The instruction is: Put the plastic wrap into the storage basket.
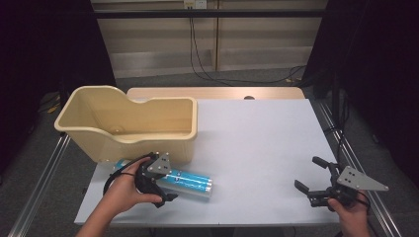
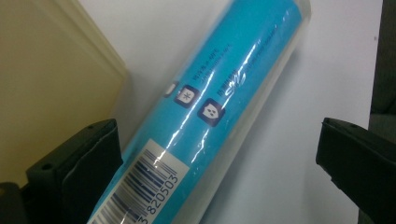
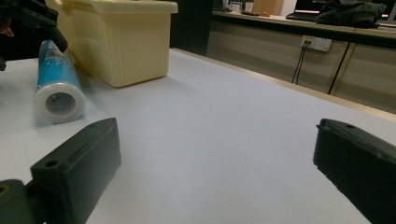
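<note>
The blue roll (image 2: 205,112) lies between the left gripper (image 1: 157,183)'s wide-open jaws, nearer 1 jaw, ungripped.

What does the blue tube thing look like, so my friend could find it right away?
Find the big cream plastic tub at the left of the white table. Just in front of it, lying flat, is the blue roll, with the left gripper over it. It is bright blue, wrapped in shiny clear film, with a barcode and a hollow white end.

Cream bin (image 1: 129,126) on white table (image 1: 262,143)
</note>
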The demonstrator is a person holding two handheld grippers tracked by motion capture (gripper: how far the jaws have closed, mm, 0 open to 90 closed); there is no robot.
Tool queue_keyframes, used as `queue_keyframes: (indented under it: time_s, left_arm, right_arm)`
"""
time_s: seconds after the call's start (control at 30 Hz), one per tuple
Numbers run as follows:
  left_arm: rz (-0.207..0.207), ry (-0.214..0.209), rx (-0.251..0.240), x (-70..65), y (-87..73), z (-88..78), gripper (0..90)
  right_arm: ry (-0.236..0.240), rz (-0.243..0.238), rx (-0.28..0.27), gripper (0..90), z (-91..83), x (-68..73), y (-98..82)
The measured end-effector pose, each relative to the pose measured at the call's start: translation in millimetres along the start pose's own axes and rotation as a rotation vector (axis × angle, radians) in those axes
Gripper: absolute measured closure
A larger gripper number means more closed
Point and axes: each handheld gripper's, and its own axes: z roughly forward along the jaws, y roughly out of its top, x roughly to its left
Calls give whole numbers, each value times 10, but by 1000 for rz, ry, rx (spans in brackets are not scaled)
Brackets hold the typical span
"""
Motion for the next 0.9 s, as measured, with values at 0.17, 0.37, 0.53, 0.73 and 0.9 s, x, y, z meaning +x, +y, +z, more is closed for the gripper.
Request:
queue_keyframes:
  time_s: [0.17,0.37,0.53,0.73,0.9]
  left_arm:
    - [37,-15,48,5,44,52,1]
    - [74,-29,102,31,112,91,4]
    - [104,-34,134,61,139,151,6]
    - [120,-39,159,81,141,237,20]
    - [133,-48,188,94,137,280,44]
  right_arm:
    - [4,-3,5,6,1,-3,-4]
    - [8,-7,11,6,10,-3,-9]
    - [13,-6,12,6,14,5,-9]
    - [17,-11,16,6,16,2,-14]
    - [21,-13,17,6,15,5,-15]
